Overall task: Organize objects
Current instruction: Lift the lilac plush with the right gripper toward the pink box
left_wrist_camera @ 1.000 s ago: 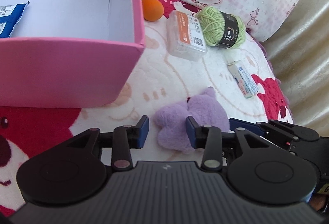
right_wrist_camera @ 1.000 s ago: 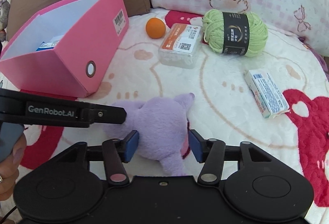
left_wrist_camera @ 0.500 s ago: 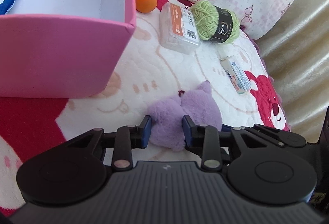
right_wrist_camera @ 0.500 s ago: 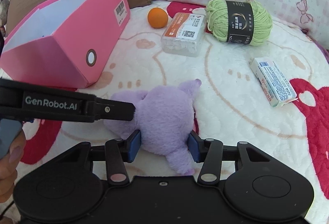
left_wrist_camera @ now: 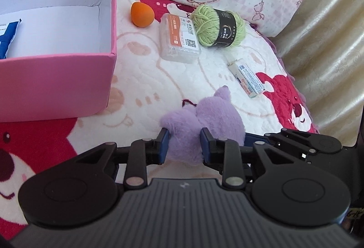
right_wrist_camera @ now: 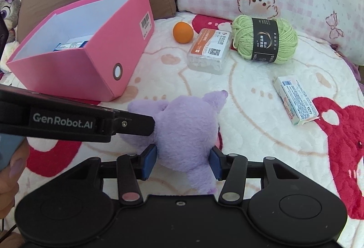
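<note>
On the bed (right_wrist_camera: 261, 116), both tools gripped the purple plush (right_wrist_camera: 186, 131): the left tool (left_wrist_camera: 183, 145) closing on one limb, the right tool (right_wrist_camera: 183, 161) clamping its body. Only a blue packet (left_wrist_camera: 6, 38) lay in the pink box (right_wrist_camera: 95, 70); yarn (right_wrist_camera: 265, 39), sponge (right_wrist_camera: 183, 32), clear case (right_wrist_camera: 210, 52) and carton (right_wrist_camera: 294, 98) remained outside.

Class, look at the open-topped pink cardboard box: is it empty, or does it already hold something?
Not empty. The pink cardboard box already holds a blue-and-white packet lying on its white floor.
</note>
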Tool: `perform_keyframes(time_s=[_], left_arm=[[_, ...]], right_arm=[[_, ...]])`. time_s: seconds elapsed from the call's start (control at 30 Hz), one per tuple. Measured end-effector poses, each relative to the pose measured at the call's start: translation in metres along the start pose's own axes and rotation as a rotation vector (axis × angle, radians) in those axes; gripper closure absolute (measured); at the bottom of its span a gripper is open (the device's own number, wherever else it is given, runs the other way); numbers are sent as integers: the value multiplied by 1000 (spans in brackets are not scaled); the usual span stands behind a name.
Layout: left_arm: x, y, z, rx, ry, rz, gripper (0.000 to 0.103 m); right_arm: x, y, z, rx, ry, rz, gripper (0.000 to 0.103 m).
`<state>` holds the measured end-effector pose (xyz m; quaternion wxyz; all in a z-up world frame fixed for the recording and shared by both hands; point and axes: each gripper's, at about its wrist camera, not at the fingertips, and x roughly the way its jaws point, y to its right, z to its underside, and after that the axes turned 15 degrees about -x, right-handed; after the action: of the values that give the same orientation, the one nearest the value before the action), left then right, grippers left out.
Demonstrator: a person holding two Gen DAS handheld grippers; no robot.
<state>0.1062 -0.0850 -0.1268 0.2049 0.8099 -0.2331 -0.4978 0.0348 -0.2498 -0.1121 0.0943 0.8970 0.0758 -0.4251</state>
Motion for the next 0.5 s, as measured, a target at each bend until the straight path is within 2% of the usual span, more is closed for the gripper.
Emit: perform_keyframes(time_s=[0.2, 0.33, 0.5], left_arm=[[-17, 5, -1, -3, -37, -18, 75], [-31, 10, -2, -5, -58, -33, 75], [-54, 20, -4, -4, -49, -50, 75]], right_arm=[[-18, -8, -2, -23, 11, -23, 46], [-30, -15, -7, -46, 2, -46, 39], [-48, -25, -17, -87, 3, -55, 35]])
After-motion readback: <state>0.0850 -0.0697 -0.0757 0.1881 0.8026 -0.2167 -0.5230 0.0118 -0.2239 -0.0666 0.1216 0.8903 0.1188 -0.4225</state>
